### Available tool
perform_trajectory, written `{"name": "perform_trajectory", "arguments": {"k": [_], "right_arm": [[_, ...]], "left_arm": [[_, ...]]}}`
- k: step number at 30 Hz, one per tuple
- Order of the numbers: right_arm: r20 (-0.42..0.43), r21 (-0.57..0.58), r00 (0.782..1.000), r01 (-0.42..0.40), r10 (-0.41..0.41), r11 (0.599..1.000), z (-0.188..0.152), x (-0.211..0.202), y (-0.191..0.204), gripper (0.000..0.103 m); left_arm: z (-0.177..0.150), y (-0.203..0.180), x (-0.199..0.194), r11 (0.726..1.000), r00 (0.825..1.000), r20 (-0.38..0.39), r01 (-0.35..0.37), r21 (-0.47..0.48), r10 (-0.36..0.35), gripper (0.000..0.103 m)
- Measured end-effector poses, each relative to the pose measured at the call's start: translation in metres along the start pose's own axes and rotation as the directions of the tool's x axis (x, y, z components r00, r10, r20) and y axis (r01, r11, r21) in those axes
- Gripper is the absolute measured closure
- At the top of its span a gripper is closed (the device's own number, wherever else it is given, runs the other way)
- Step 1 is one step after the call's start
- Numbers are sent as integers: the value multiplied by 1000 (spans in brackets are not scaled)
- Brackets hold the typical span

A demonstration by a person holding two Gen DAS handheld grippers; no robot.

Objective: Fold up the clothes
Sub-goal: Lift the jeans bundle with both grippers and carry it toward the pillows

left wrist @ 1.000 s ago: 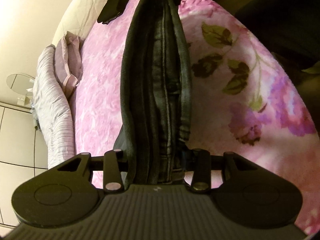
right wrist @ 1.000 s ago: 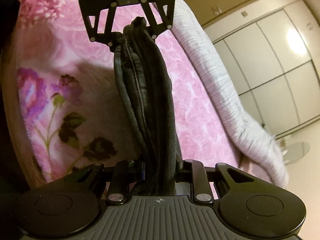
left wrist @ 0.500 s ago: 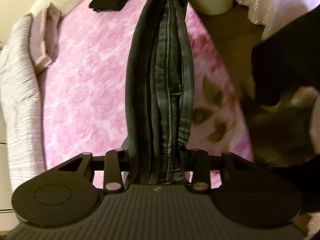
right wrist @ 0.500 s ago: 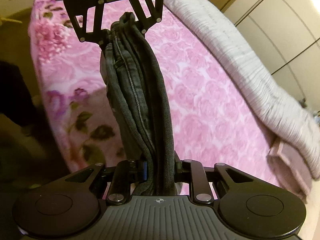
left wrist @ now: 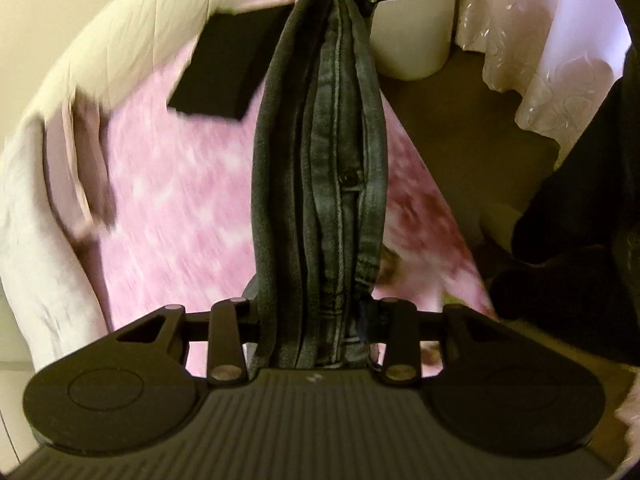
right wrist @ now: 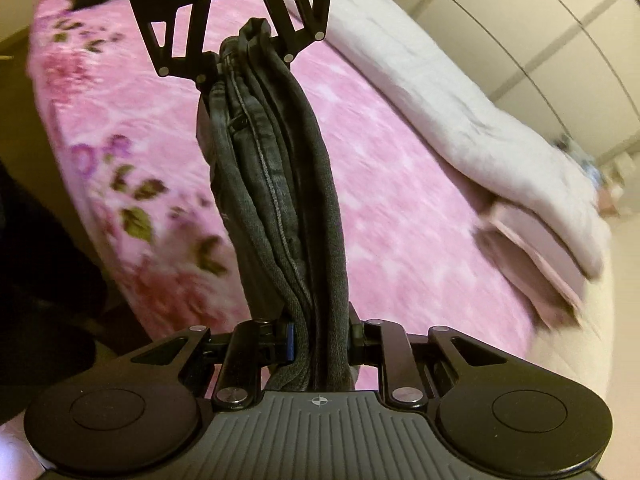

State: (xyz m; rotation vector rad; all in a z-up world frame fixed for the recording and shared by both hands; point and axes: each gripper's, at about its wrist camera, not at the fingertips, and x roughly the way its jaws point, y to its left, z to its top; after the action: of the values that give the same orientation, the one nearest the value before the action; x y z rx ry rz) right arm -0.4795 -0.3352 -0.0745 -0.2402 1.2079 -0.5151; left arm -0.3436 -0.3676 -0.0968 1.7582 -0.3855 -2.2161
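Dark grey jeans (left wrist: 320, 184), bunched lengthwise: long axis strung taut between left gripper (left wrist: 316, 340) and right gripper (right wrist: 320, 344), each clenched on one end, above the pink floral blanket (right wrist: 400, 208).

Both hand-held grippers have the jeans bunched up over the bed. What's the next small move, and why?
Probably pull the two apart to stretch the waistband flat. The left hand-held gripper and right hand-held gripper each clamp one end of the dark jeans, which hang in thick folds clear above the pink blanket, so they need tensioning before being laid down.
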Motion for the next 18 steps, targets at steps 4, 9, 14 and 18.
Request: {"name": "perform_trajectory", "arguments": {"k": [4,9,14,18], "right_arm": [[-87,63,990,118,-113,991,-21,-15,-30,83],[-176,117,958,248,-226,962,-65,-22,-78,83],[-201,113,940,301,-275,947,-128,-3,-142,83],[-161,64,942,309,-296,949,-188,24,-209,83]], "left_arm": [[40,39,18,994,994,99,-56,89,47,69],[98,79,45,972,978,186,-133,192,97,69],[167,127,97,959,971,193,-182,216,141,69],[226,175,143,956,967,163,-227,184,198,69]]}}
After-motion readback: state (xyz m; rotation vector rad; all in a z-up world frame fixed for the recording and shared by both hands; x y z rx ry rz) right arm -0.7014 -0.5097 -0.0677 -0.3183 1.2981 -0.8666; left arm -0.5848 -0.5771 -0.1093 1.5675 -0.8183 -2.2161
